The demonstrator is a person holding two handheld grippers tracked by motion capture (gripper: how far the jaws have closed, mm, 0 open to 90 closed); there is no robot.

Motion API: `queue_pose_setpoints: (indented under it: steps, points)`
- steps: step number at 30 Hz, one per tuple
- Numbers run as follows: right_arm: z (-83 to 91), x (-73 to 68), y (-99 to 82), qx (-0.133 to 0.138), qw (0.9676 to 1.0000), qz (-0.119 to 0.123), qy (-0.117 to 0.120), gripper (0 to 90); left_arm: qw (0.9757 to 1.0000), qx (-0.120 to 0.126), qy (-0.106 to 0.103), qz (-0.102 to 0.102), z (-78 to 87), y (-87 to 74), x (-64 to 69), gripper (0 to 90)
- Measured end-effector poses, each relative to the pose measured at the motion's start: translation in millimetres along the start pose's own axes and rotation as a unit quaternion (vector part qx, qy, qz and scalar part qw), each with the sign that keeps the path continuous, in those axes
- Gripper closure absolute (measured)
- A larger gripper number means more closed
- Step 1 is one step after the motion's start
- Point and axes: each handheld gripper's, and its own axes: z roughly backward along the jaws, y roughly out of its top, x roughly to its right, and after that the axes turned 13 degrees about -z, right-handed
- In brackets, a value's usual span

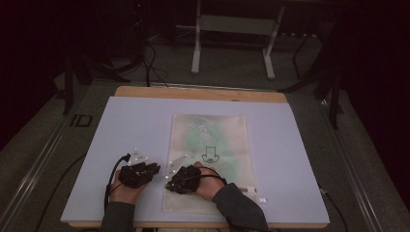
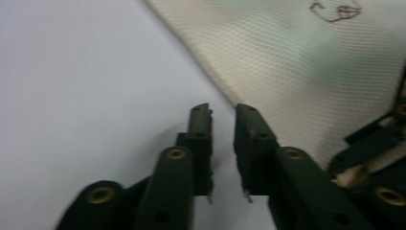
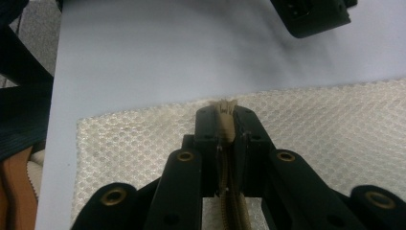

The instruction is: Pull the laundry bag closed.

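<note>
A flat mesh zipper pouch (image 1: 208, 159) lies on a pale lavender tabletop (image 1: 121, 125) at the centre of the high view, its long axis running from the near edge toward the far edge. A small black drawing is printed near its middle over a faint green tint.

The right gripper (image 1: 170, 180) rests over the pouch's lower left corner. In the right gripper view its fingers (image 3: 209, 132) are pressed together on a beige zipper tab (image 3: 226, 120), which stands up between them, with the zipper tape running back toward the bottom of the frame; the honeycomb mesh (image 3: 335, 124) spreads to both sides.

The left gripper (image 1: 140, 166) sits just left of the pouch, on bare tabletop. In the left gripper view its fingers (image 2: 200, 129) stand slightly parted with nothing between them, and the pouch's edge (image 2: 206, 81) runs diagonally from the upper centre of the frame down to just beyond their tips.

The relation that matters: the pouch edge lies immediately ahead and to the right of the left fingers, so the left gripper is placed to pin the fabric while the right draws the zipper, probably along the near short edge.

Beyond the tabletop, at the top of the high view, the room is dark, with a grey floor, loose cables (image 1: 150, 63) and a white metal stand (image 1: 232, 34).
</note>
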Motion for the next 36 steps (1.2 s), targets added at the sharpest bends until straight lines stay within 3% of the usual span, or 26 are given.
queue_pose_setpoints:
  steps: [3,8,10,33,36]
  points:
    - [-0.6,-0.6,-0.5,0.002,1.0,0.004,-0.003,82.1,0.9998,-0.002,-0.015,-0.015,-1.5,2.0,5.2,87.8]
    - [-0.8,-2.5,-0.3,0.002,0.9999,0.009,-0.009,82.1,0.9992,-0.009,-0.029,-0.026,-6.7,5.3,11.4,88.6]
    - [-1.1,-3.4,-1.4,0.004,0.9998,0.013,-0.011,82.0,0.9984,-0.023,-0.035,-0.037,-12.8,7.0,15.6,88.6]
    - [-1.1,-2.9,-3.1,0.009,0.9999,0.006,-0.007,81.9,0.9963,-0.032,-0.066,-0.046,-19.3,8.1,20.6,87.7]
    - [-1.0,-3.0,-2.8,0.008,0.9999,0.007,-0.008,81.8,0.9964,-0.034,-0.069,-0.036,-21.2,8.0,20.6,87.9]
